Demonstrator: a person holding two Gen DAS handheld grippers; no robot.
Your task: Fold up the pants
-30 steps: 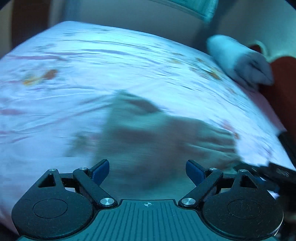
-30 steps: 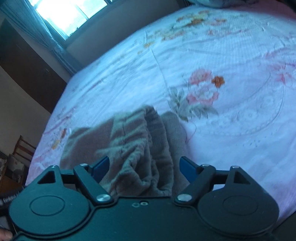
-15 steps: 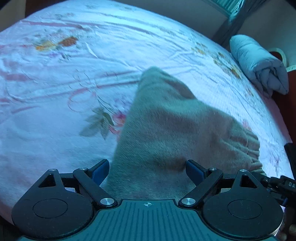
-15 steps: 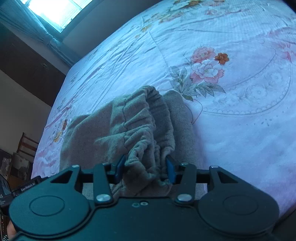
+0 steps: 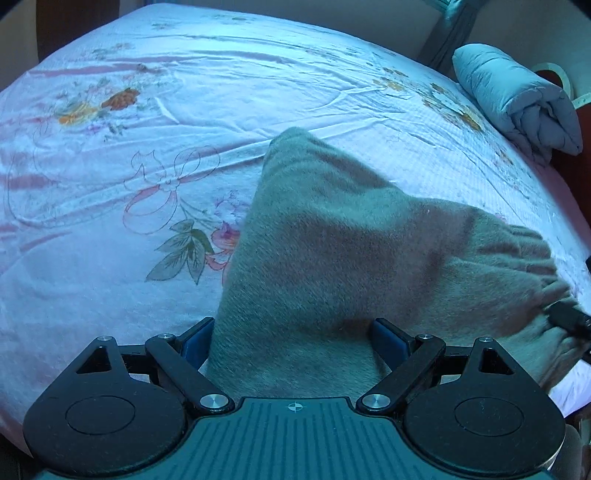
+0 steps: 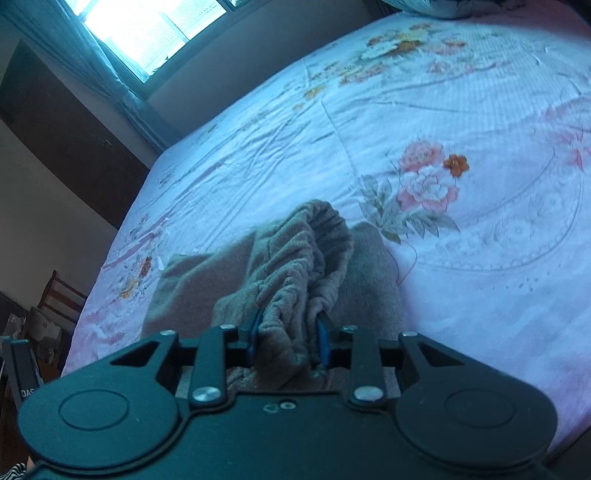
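The right gripper point(image 6: 288, 341) is pinching the gathered waistband of the brown pants point(image 5: 332, 258) while the left gripper point(image 5: 291, 341) is hovering wide over them on the bed point(image 5: 147, 166), folding seemingly barely begun.

**A bedroom at home**

A wide bed point(image 6: 461, 110) under a flowered pink sheet point(image 5: 147, 147) fills both views. A rolled quilt point(image 5: 517, 96) lies at its edge; a curtained window point(image 6: 147, 33), dark wardrobe point(image 6: 74, 140) and wooden chair point(image 6: 59, 295) stand around.

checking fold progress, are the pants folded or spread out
Not neatly folded: the grey-brown fleece pants lie bunched, the gathered waistband pinched in the right hand-held gripper.
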